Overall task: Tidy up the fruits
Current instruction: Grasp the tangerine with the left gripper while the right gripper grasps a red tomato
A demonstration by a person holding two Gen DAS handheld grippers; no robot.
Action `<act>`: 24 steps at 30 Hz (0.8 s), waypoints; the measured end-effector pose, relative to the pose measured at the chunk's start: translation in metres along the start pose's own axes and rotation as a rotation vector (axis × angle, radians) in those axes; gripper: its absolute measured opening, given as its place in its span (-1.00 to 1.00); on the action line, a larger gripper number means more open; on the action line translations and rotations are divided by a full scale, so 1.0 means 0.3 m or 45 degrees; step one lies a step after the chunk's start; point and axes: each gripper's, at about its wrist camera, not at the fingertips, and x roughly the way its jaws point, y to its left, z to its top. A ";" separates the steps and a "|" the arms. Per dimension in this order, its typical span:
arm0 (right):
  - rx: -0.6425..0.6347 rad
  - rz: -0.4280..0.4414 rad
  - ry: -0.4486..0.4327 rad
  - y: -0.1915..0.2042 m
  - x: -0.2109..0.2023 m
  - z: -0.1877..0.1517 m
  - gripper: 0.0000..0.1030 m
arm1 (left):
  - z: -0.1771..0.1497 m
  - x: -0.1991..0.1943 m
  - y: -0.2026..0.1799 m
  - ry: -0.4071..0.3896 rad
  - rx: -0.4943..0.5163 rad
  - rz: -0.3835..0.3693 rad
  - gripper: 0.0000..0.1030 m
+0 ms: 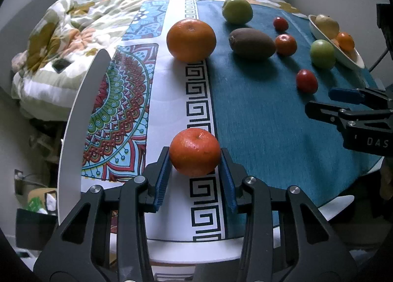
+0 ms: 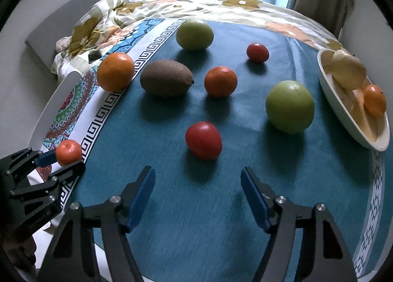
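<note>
On the table [image 2: 172, 208], most fruit lay loose outside the bowl [image 2: 343, 119], which held few; the left gripper [image 1: 195, 171] clamped a mandarin [image 1: 195, 151], and the right gripper [image 2: 197, 193] gaped empty before a tomato [image 2: 203, 140].

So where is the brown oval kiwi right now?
In the right wrist view the brown oval kiwi lies on the teal cloth, left of centre, between the large orange and the small tangerine.

White letters "DAS" on the right gripper [image 1: 319, 102] body, cut off
</note>
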 end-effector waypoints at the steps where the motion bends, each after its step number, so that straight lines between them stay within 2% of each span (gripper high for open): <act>1: -0.001 0.002 0.000 -0.003 0.001 0.003 0.22 | 0.001 0.001 -0.001 0.001 0.001 0.003 -0.17; 12: -0.011 0.023 -0.007 -0.004 0.024 0.028 0.11 | 0.002 0.002 -0.003 0.012 -0.023 0.023 -0.17; 19: -0.045 0.026 -0.005 0.006 0.043 0.047 -0.31 | 0.002 0.002 -0.002 0.016 -0.048 0.036 -0.17; 24: -0.060 0.019 -0.006 0.004 0.051 0.053 -0.41 | 0.003 0.002 -0.001 0.019 -0.067 0.042 -0.17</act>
